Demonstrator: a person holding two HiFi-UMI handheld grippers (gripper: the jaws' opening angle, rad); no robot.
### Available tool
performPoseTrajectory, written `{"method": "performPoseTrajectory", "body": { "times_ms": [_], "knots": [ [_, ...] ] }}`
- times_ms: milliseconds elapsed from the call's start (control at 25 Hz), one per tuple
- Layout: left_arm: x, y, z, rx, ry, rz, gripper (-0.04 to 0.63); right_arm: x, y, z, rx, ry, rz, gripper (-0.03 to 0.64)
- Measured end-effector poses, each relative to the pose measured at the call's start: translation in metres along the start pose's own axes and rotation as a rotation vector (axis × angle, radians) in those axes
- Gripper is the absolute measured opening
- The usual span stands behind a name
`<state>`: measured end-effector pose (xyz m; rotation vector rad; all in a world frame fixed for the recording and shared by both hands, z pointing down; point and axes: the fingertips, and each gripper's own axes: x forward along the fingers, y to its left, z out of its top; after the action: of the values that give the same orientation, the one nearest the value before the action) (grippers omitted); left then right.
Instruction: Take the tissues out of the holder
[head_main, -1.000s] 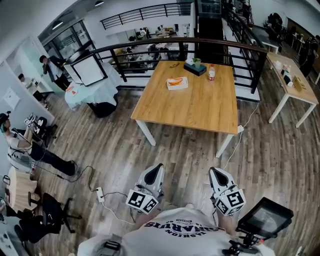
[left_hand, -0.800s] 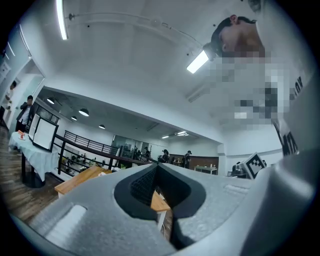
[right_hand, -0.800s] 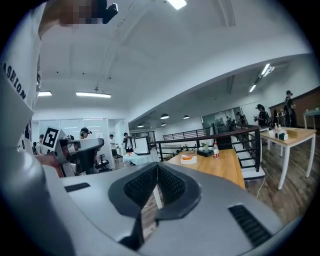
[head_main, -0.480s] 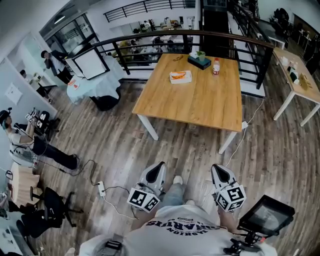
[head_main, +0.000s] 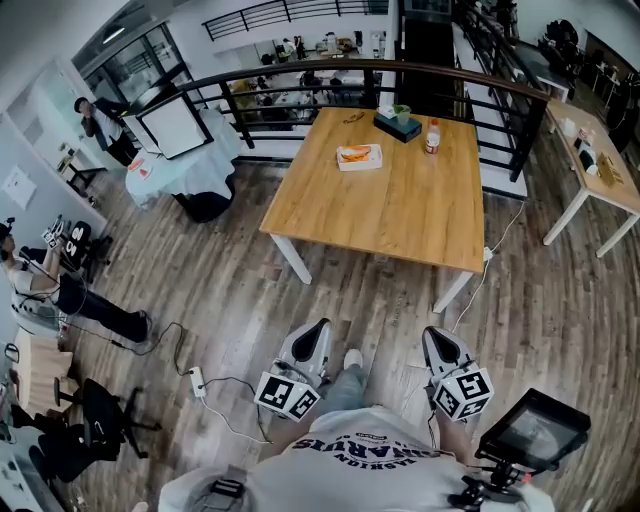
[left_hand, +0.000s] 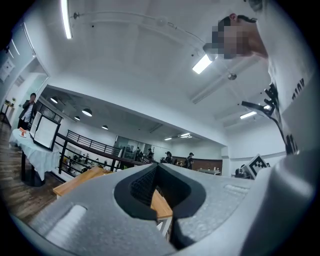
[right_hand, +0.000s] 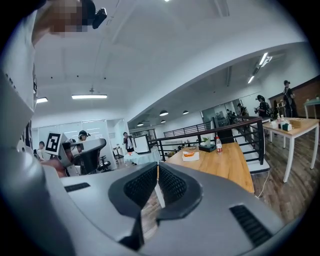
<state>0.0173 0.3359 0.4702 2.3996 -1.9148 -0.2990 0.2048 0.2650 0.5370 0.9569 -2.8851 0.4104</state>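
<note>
The tissue holder (head_main: 398, 124) is a dark box with a tissue sticking out of its top. It stands at the far edge of the wooden table (head_main: 400, 215), well ahead of me. It also shows small in the right gripper view as the holder (right_hand: 206, 148). My left gripper (head_main: 318, 330) and right gripper (head_main: 432, 336) hang low in front of my chest, over the floor and far short of the table. Both have their jaws together with nothing between them.
A bottle (head_main: 433, 138) stands right of the holder, and a white tray (head_main: 359, 157) with orange items lies to its left. A black railing (head_main: 300, 92) runs behind the table. A second table (head_main: 592, 172) stands at right. A power strip and cable (head_main: 197, 383) lie on the floor at left.
The view has shifted a little toward the table, and my leg and shoe now show between the grippers. Both grippers hold the same pose, still shut.
</note>
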Motion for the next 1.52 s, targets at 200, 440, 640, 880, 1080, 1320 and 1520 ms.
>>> {"method": "performPoseTrajectory", "body": {
  "times_ms": [200,440,640,880,1080,1320,1520],
  "knots": [
    [0.012,0.028,0.001,-0.014,-0.007,0.003,0.003,0.033,0.003,0.003,0.0,0.01,0.014,0.008],
    [0.038,0.068,0.0,0.0,-0.005,0.015,0.003,0.079,-0.002,0.011,0.016,0.011,0.033,0.008],
    [0.062,0.099,0.003,-0.006,-0.001,0.014,0.003,0.115,-0.007,0.018,0.012,0.026,0.036,0.009],
    [0.088,0.124,0.002,0.028,0.03,0.01,0.003,0.148,-0.015,0.032,0.013,0.028,0.03,0.008],
    [0.106,0.142,0.006,0.062,0.051,0.011,0.003,0.17,-0.015,0.045,-0.005,0.03,0.024,0.009],
    [0.119,0.163,0.01,0.069,0.064,-0.006,0.003,0.193,-0.015,0.056,-0.008,0.023,0.003,0.008],
    [0.126,0.189,0.008,0.074,0.067,-0.007,0.003,0.212,-0.011,0.055,-0.002,0.02,-0.013,0.008]
  ]
}}
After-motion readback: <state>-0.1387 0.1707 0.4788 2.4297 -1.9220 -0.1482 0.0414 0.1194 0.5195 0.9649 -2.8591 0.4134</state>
